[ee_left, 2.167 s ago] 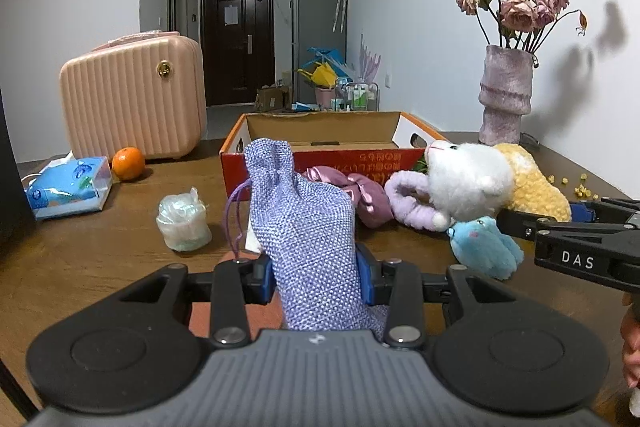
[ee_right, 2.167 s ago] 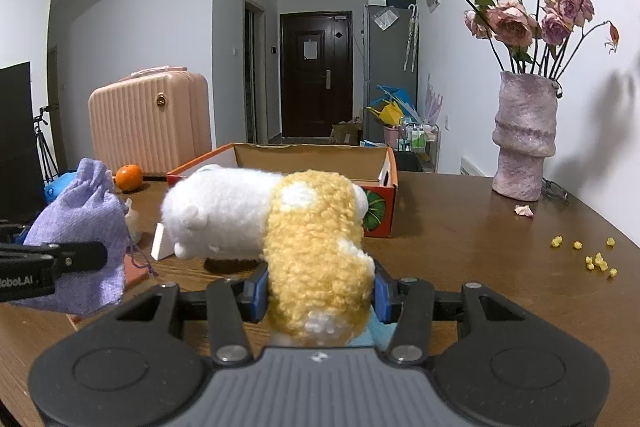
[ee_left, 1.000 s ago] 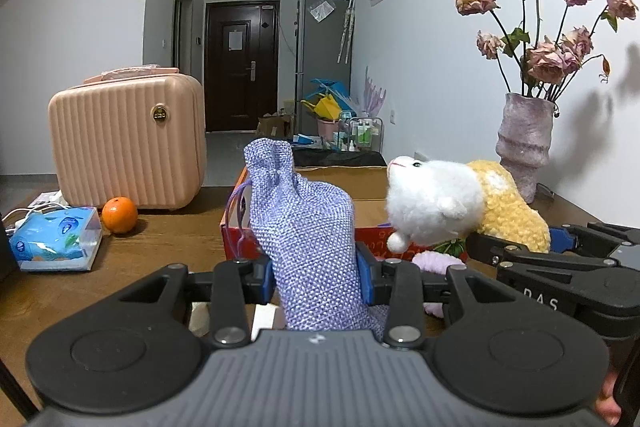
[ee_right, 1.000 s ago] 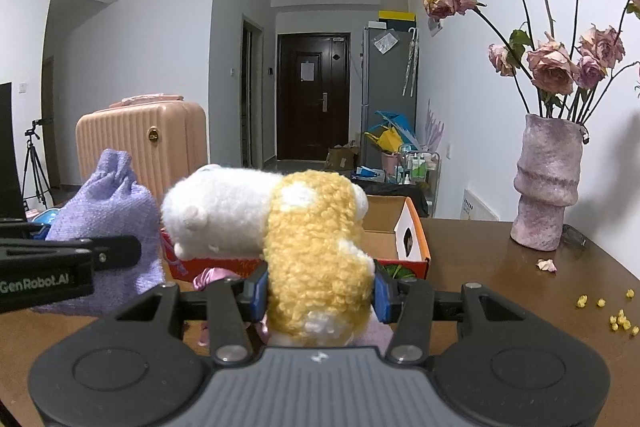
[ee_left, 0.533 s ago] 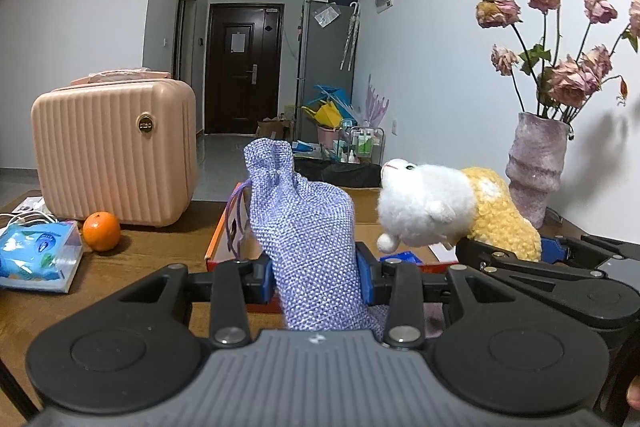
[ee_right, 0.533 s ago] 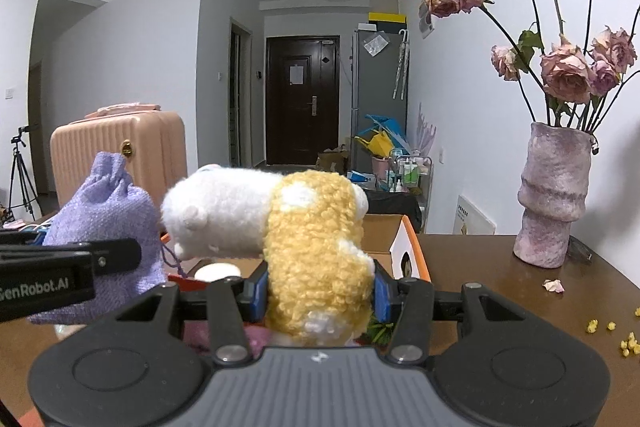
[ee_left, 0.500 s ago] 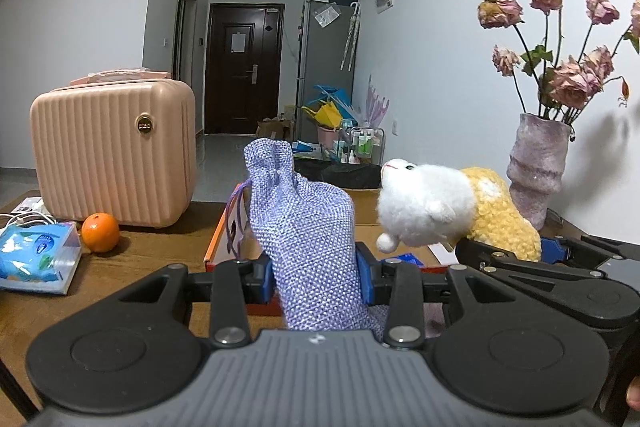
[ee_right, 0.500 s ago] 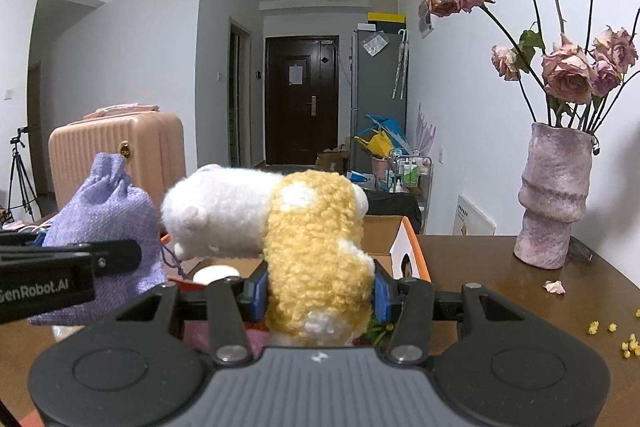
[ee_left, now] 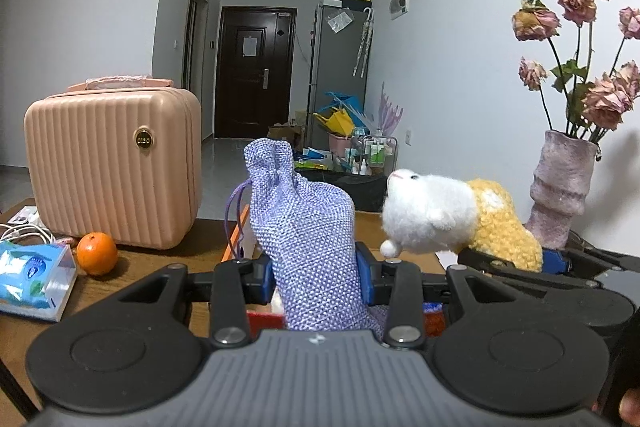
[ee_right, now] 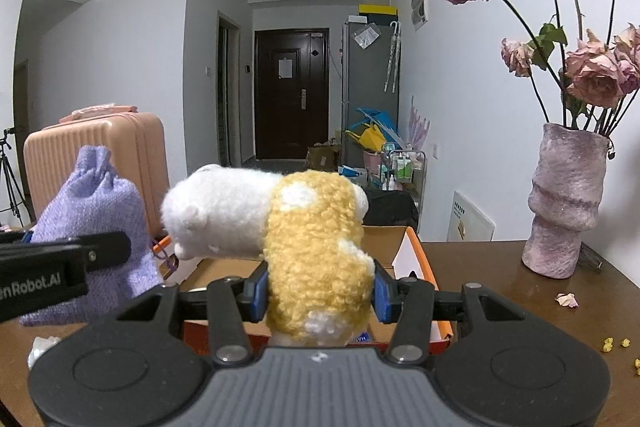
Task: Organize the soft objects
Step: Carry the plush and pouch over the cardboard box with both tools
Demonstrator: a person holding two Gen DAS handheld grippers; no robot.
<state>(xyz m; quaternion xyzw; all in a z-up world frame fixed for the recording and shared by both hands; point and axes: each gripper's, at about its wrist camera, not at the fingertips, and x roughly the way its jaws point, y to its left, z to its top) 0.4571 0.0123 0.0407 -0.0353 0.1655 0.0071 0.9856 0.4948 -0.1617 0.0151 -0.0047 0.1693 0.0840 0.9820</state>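
both my grippers moved forward, box now right beneath. left gripper clamps pouch; right gripper clamps plush.

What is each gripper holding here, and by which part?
Left gripper: purple drawstring pouch, gripped at its lower body. Right gripper: white-and-yellow plush toy, gripped at its yellow body.

Left claw and right claw side by side, both clamped.
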